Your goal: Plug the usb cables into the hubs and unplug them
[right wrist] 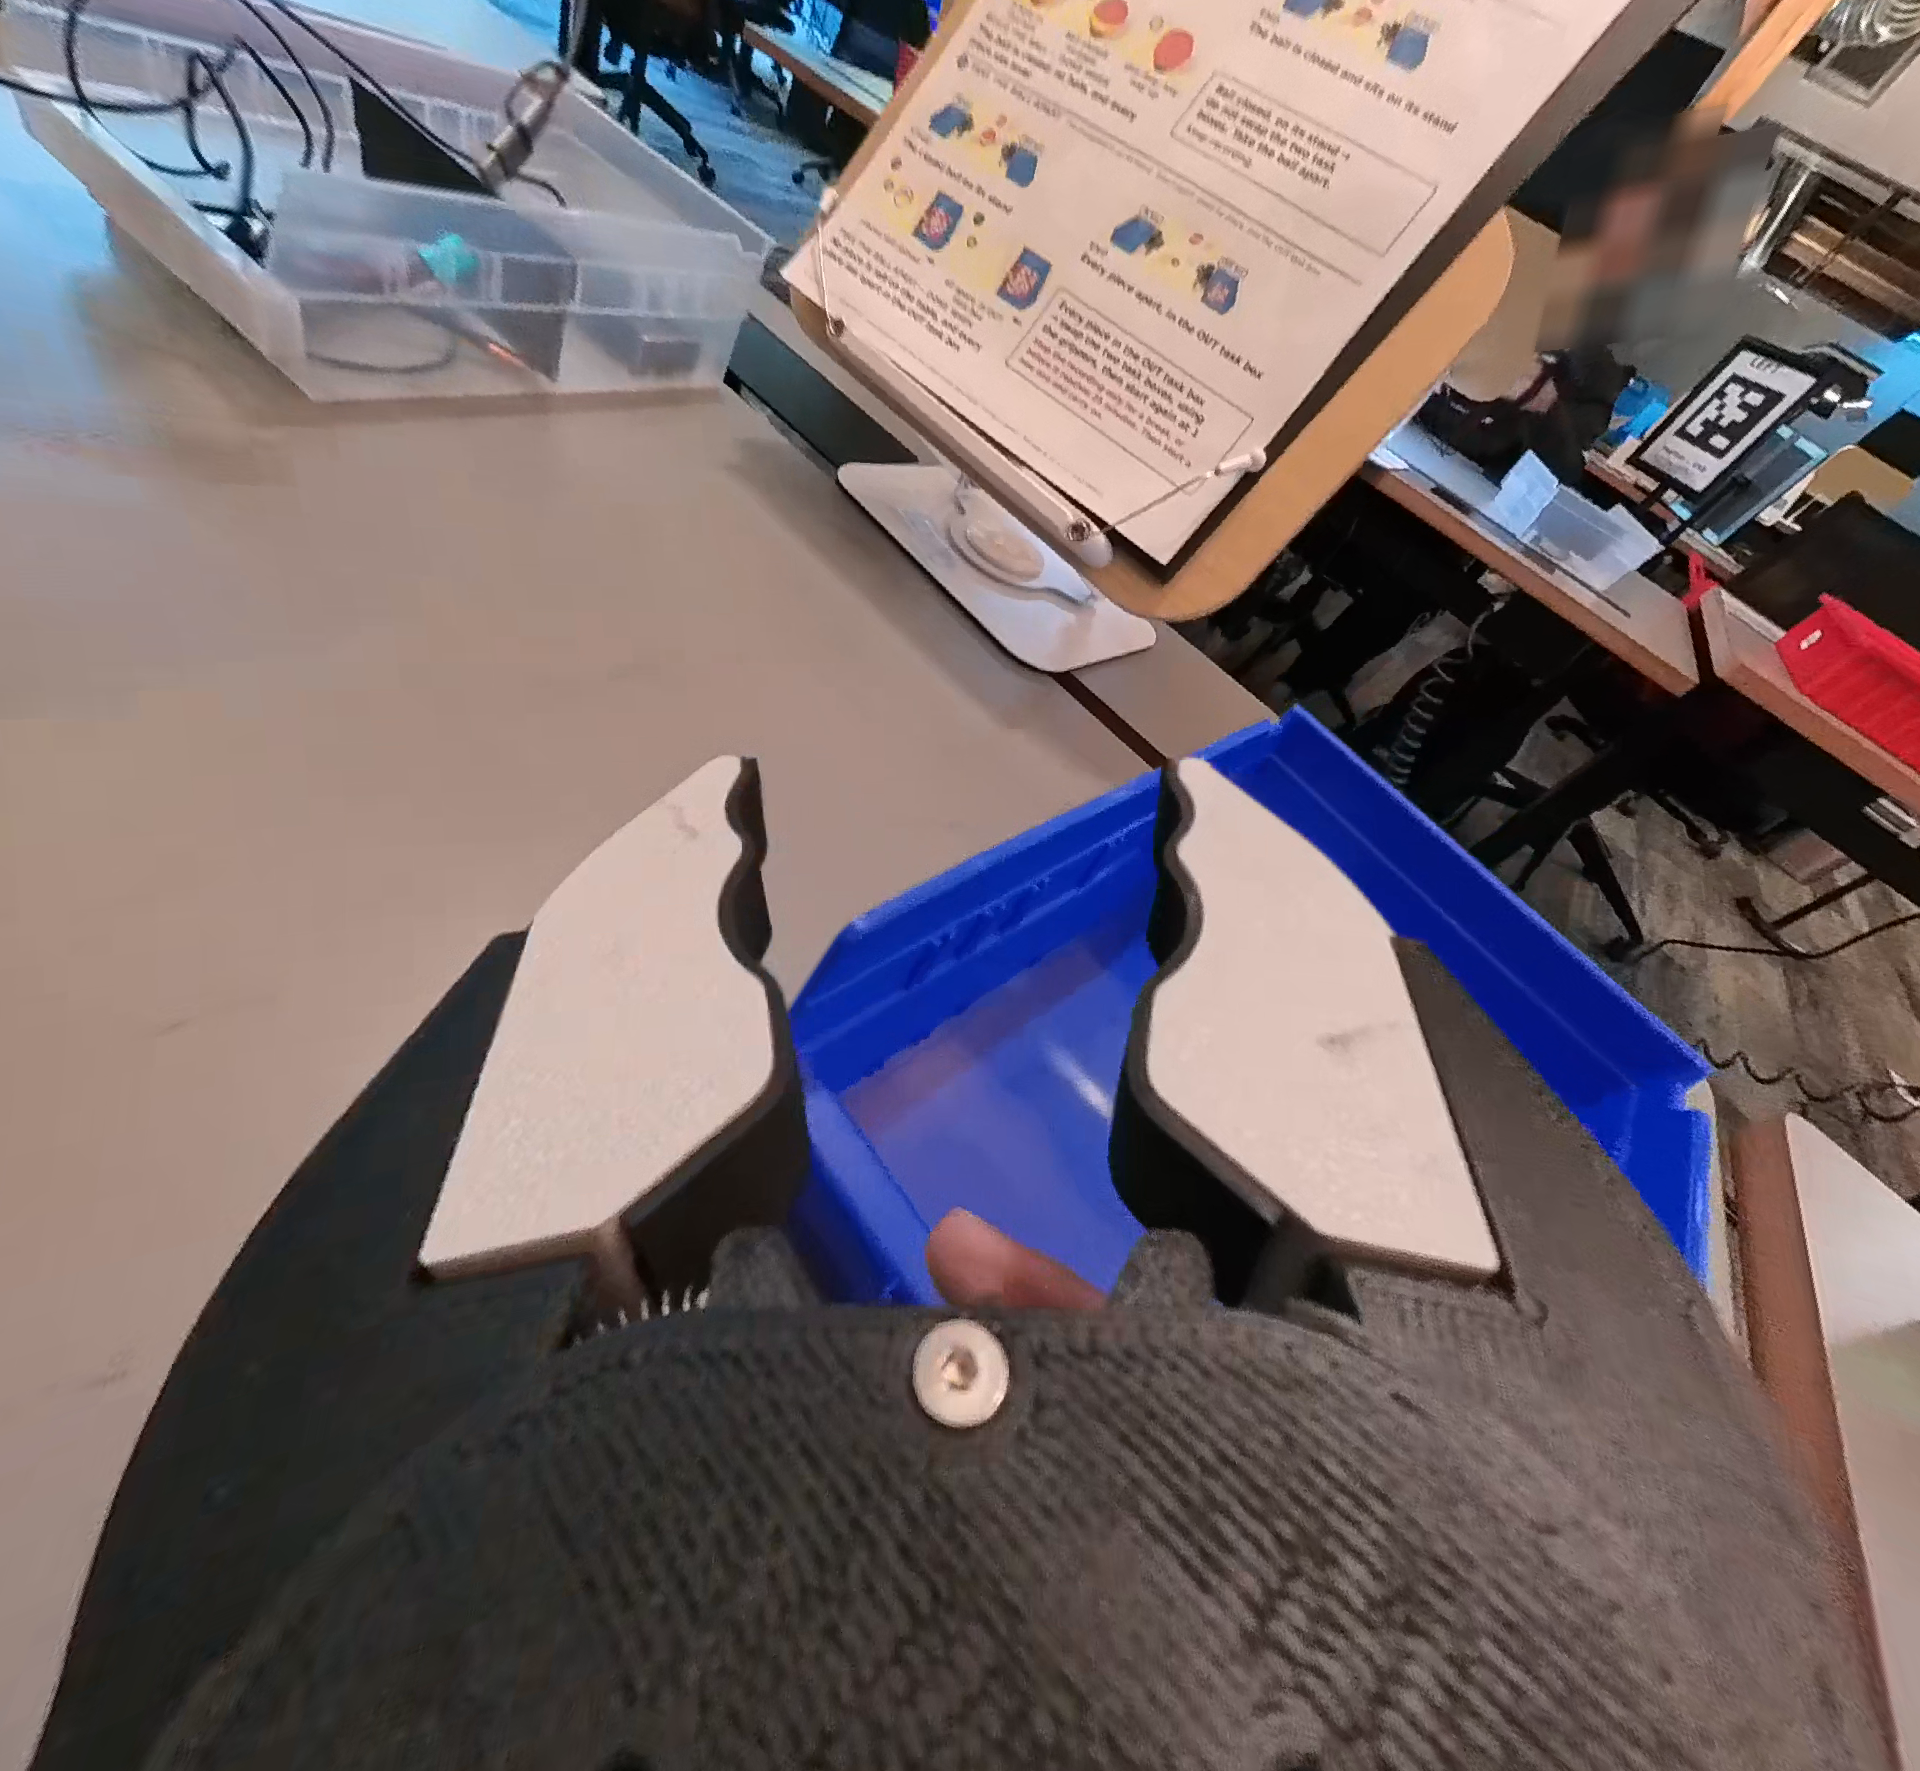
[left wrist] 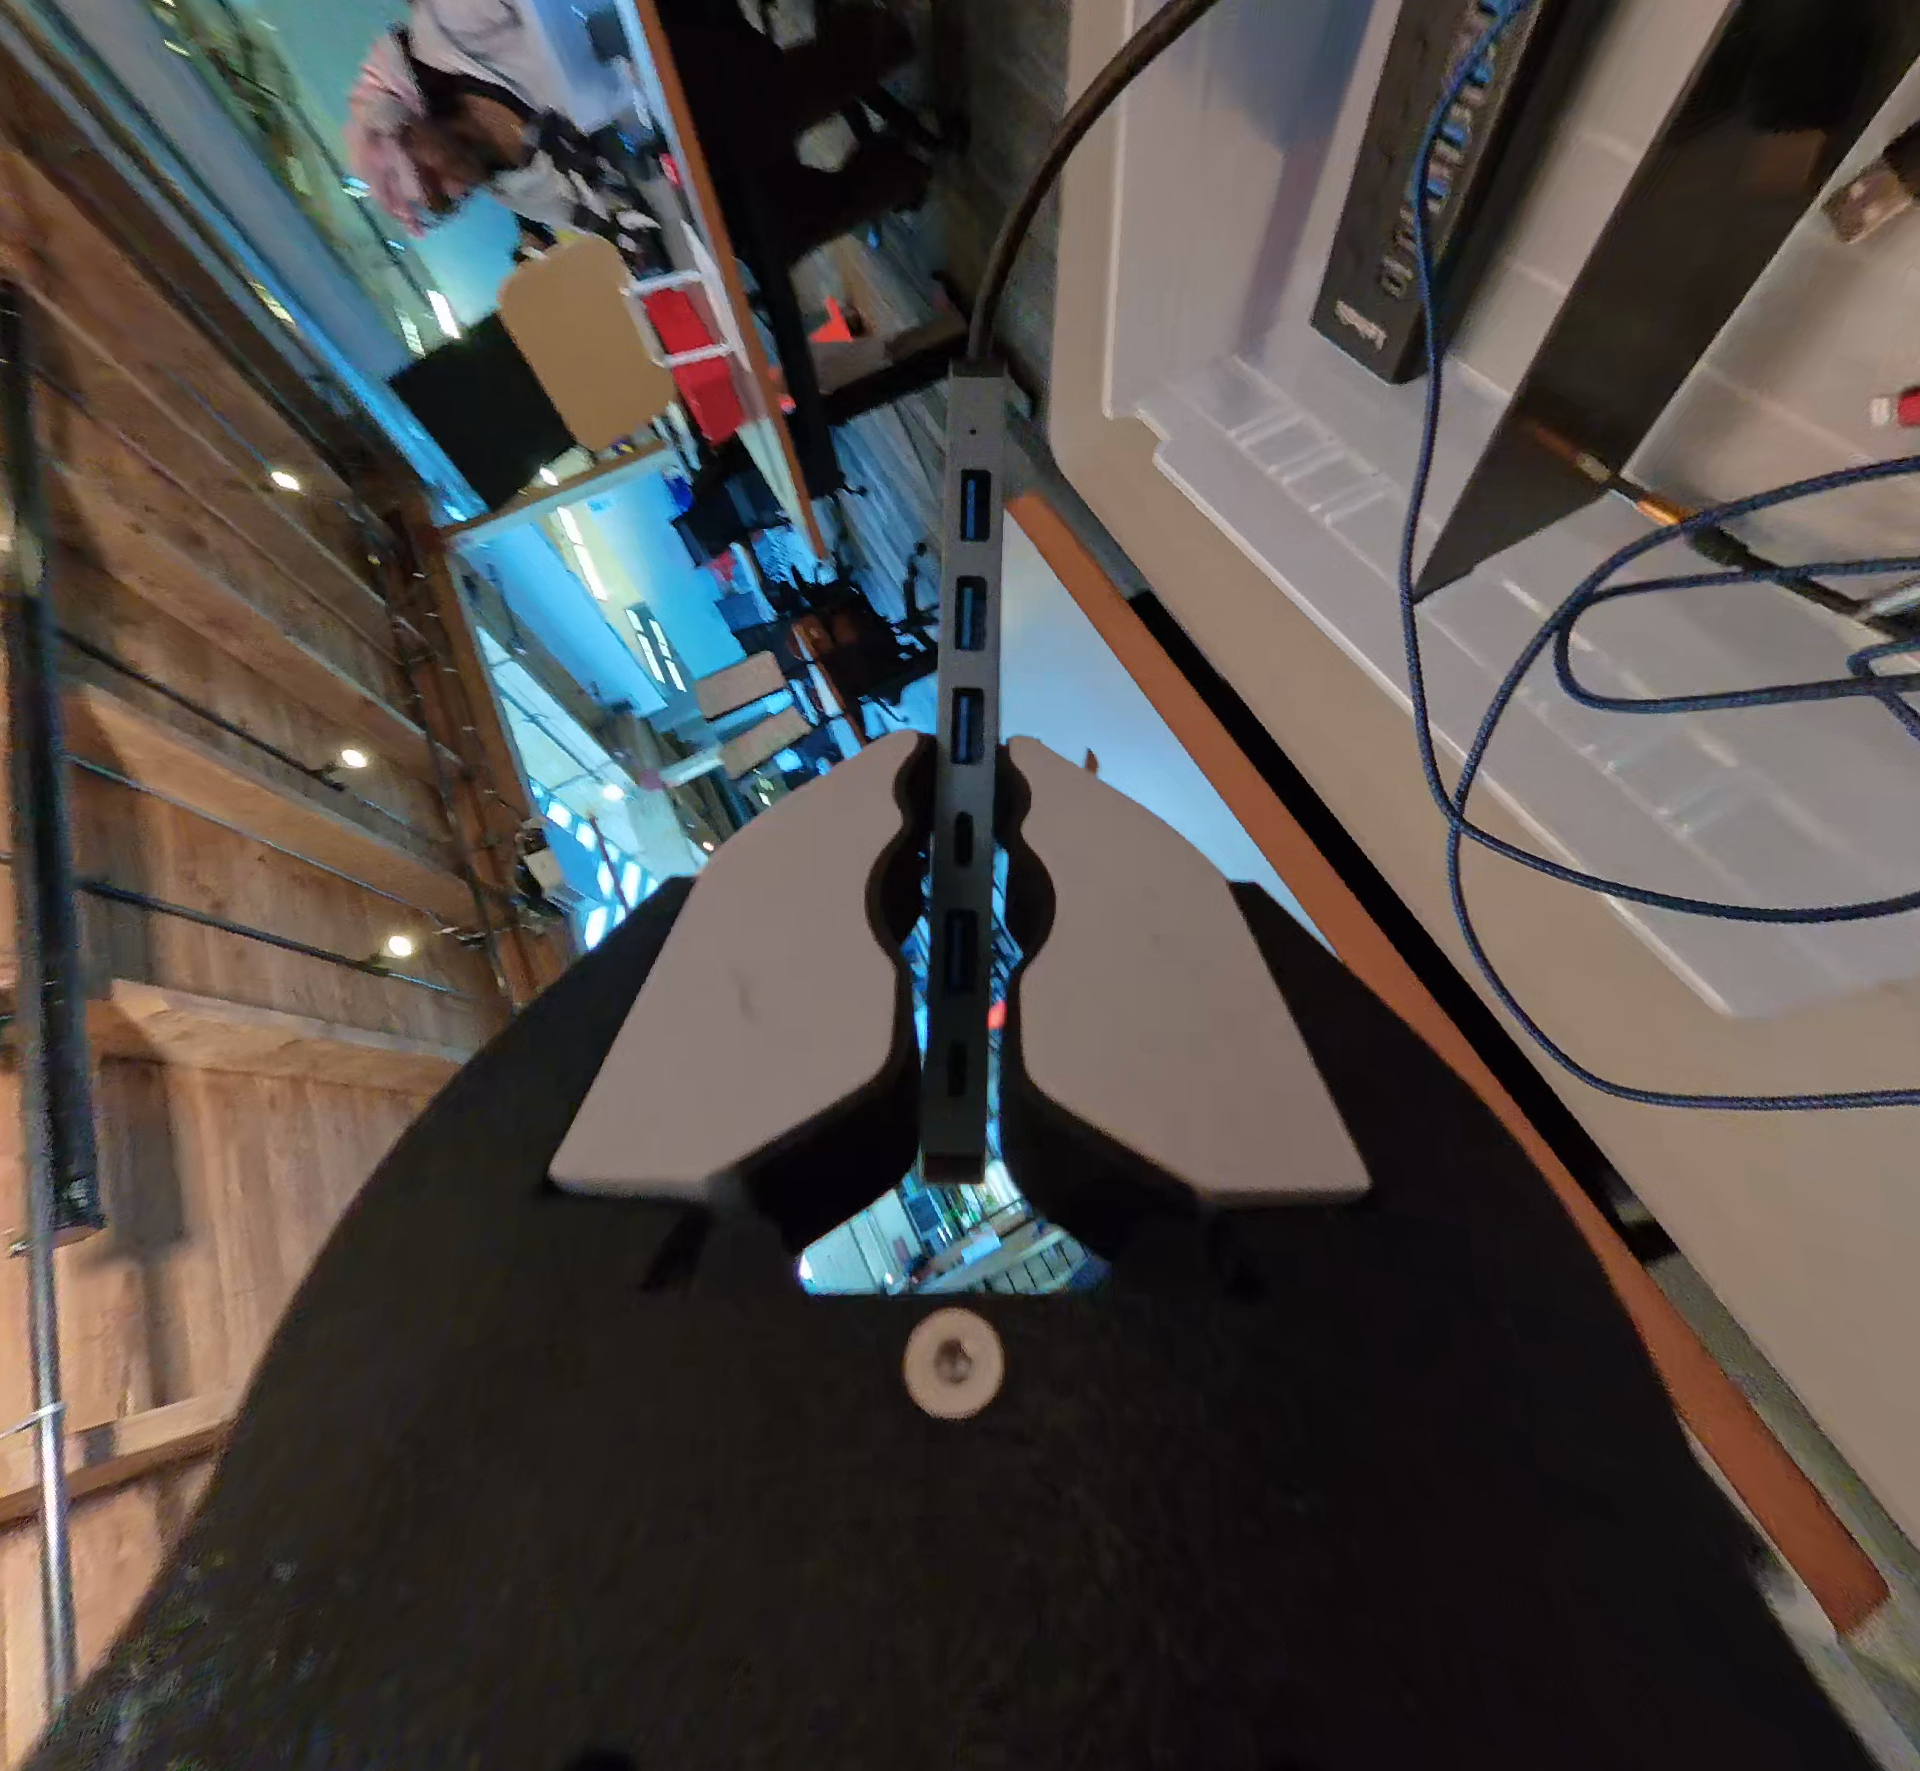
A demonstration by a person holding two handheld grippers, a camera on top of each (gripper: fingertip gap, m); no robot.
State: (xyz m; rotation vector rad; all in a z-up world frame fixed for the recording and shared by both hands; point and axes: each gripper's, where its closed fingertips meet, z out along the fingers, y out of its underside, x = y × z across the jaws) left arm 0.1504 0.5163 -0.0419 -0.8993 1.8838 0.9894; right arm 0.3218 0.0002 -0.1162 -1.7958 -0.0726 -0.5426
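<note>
Between the left gripper point(left wrist: 961, 755) fingers, clamped: a slim metal hub point(left wrist: 964, 641) (blue ports); right gripper point(right wrist: 961, 791) fingers apart.

A blue plastic bin point(right wrist: 1039, 1098) with an open top sits at the near edge of the pale grey tabletop point(right wrist: 364, 682). Farther along that edge, a white document stand point(right wrist: 997, 568) props up a tilted printed instruction sheet point(right wrist: 1195, 163) with small coloured pictures. A clear plastic tray point(right wrist: 644, 287) with compartments rests on the tabletop to the left, well apart from the bin. Beyond the edge, a red plastic bin point(right wrist: 1860, 682) lies on another desk, near a black-and-white square marker card point(right wrist: 1730, 412).
</note>
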